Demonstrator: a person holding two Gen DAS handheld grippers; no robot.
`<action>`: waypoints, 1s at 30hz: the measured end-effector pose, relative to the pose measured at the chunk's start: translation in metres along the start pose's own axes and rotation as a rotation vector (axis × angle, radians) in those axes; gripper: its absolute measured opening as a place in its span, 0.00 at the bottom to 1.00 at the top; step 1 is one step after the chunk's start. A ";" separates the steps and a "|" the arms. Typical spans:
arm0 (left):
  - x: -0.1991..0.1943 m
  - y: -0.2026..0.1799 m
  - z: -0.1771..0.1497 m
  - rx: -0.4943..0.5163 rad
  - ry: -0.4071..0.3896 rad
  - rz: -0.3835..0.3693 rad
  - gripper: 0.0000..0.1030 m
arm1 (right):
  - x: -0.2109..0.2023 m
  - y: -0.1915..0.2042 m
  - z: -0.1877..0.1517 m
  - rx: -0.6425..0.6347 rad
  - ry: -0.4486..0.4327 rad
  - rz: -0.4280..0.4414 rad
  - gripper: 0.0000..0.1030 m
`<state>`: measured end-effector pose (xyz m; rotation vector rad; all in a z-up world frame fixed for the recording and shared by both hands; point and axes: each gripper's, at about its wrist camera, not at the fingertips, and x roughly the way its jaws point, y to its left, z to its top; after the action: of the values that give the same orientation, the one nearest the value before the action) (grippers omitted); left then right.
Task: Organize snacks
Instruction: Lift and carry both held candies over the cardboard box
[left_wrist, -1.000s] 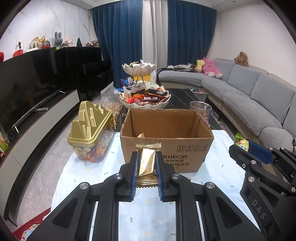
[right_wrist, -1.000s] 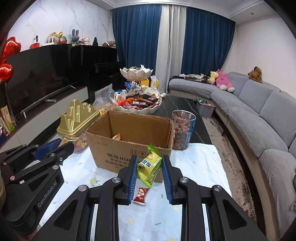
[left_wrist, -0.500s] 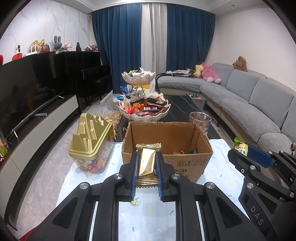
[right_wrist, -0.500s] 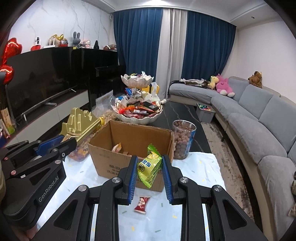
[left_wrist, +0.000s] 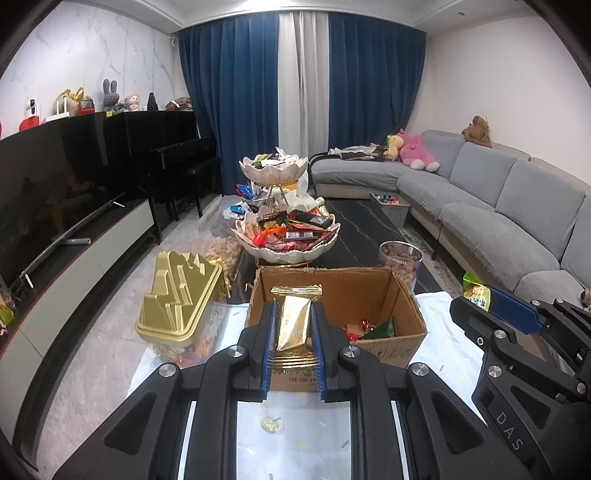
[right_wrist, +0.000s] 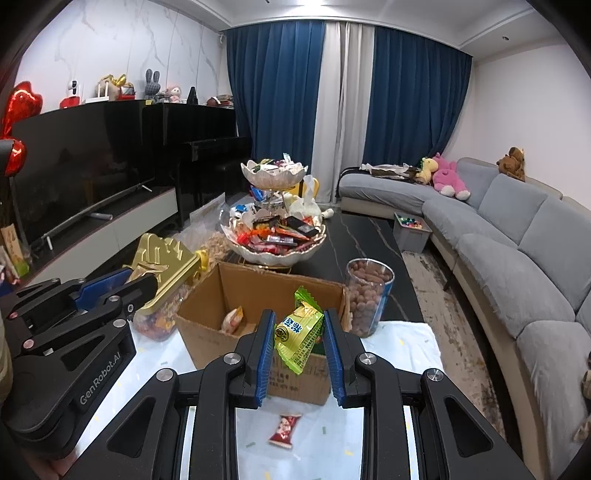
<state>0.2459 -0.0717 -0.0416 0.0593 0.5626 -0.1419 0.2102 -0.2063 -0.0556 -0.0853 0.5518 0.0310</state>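
Observation:
My left gripper (left_wrist: 293, 314) is shut on a gold foil snack packet (left_wrist: 293, 321), held just in front of an open cardboard box (left_wrist: 402, 295) with a few wrapped snacks inside. My right gripper (right_wrist: 299, 321) is shut on a green snack packet (right_wrist: 299, 338), also raised at the near side of the cardboard box (right_wrist: 207, 306). Each gripper shows at the edge of the other's view: the right gripper (left_wrist: 476, 299) with its green packet, the left gripper (right_wrist: 147, 275) with the gold one. A small red wrapped sweet (right_wrist: 283, 431) lies on the white cloth below.
A gold-lidded candy jar (left_wrist: 181, 295) stands left of the box. A clear tub of brown nuts (right_wrist: 367, 295) stands at its right. Behind is a two-tier white bowl stand (left_wrist: 284, 236) heaped with snacks. A grey sofa (right_wrist: 517, 258) runs along the right.
Both grippers have risen with their packets still held, so the box now sits lower in view and its inside shows. A small clear wrapper and the red sweet have come into view on the cloth.

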 end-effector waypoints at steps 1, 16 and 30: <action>0.001 0.000 0.002 0.001 -0.002 0.000 0.19 | 0.001 0.000 0.003 0.000 -0.001 0.002 0.27; 0.018 0.005 0.032 0.013 -0.022 0.007 0.19 | 0.025 -0.004 0.027 -0.005 -0.009 0.002 0.27; 0.056 0.010 0.037 0.023 0.007 0.008 0.19 | 0.065 -0.005 0.035 -0.007 0.019 0.003 0.27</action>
<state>0.3136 -0.0724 -0.0401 0.0847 0.5681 -0.1406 0.2841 -0.2078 -0.0597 -0.0920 0.5710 0.0350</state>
